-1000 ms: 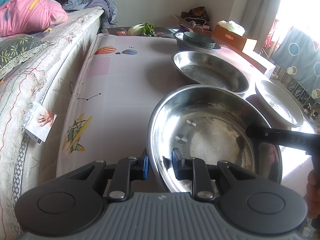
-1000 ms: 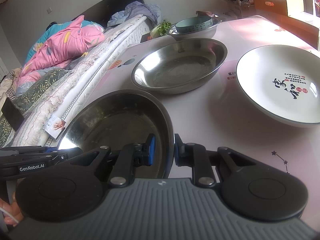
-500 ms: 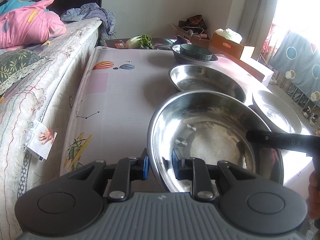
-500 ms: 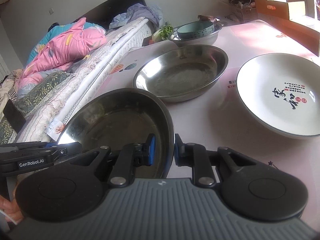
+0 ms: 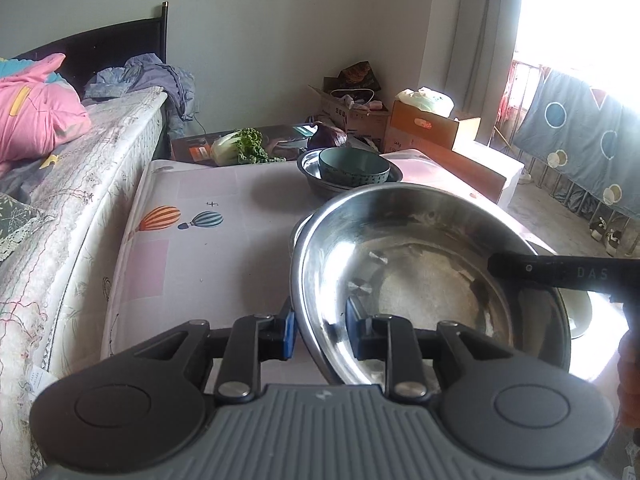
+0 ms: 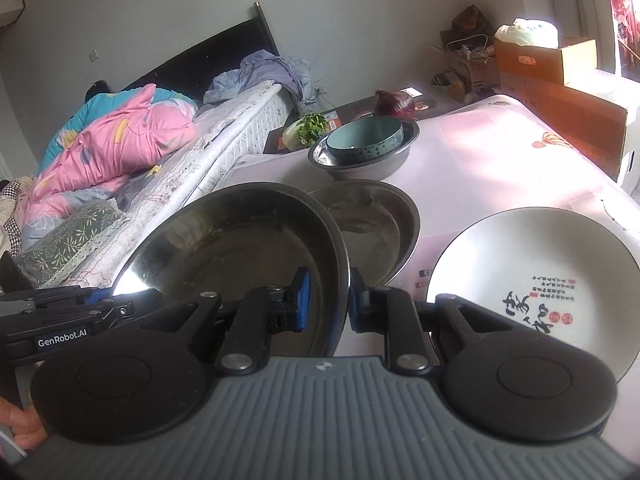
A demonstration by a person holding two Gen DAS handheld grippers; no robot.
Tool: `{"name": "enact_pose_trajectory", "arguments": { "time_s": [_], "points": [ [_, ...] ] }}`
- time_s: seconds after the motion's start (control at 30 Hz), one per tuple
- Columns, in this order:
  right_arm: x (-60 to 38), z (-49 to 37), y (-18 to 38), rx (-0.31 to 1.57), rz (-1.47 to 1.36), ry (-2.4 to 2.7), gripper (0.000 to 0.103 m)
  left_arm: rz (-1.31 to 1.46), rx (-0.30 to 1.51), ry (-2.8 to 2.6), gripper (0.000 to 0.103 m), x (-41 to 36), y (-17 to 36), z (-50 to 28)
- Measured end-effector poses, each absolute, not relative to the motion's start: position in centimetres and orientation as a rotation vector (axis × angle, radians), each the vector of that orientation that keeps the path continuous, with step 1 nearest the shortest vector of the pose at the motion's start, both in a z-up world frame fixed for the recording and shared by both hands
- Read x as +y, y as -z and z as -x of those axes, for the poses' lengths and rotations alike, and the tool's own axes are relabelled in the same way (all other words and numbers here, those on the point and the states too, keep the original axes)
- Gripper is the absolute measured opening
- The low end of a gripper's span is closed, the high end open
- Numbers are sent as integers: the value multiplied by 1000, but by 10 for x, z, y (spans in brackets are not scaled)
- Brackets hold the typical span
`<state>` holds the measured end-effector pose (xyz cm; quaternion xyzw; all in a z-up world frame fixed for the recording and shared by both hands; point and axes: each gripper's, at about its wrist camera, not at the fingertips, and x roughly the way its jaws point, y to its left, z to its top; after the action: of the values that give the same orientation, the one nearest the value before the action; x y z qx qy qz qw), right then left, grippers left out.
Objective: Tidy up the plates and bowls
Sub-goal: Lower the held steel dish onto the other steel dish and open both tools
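Your left gripper has the near rim of the big steel bowl between its blue-padded fingers, one pad outside the wall and one inside; the jaws are easing apart, with the rim still between them. Your right gripper pinches the opposite rim of the same bowl, its fingers clamped on either side of the thin steel edge. Between the two grips the bowl hangs clear of the pink patterned tablecloth, partly over a second, shallower steel basin that sits on the table just behind it. To the right of that basin lies a white plate with dark characters painted on it. Farther back a teal bowl is nested inside another steel bowl. Beyond the table's far edge lie leafy greens and a purple cabbage, cardboard boxes are stacked to the right, and a bed with a pink quilt runs along the left side.
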<state>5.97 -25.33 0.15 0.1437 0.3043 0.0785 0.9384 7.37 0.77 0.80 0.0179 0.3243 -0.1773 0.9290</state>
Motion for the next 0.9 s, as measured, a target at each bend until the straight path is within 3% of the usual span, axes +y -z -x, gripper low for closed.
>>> {"name": "enact_pose_trajectory", "arguments": {
  "time_s": [0.9],
  "points": [
    [-277, -137, 17, 713, -250, -124, 24, 34, 745, 349, 26, -21, 9, -152]
  ]
}}
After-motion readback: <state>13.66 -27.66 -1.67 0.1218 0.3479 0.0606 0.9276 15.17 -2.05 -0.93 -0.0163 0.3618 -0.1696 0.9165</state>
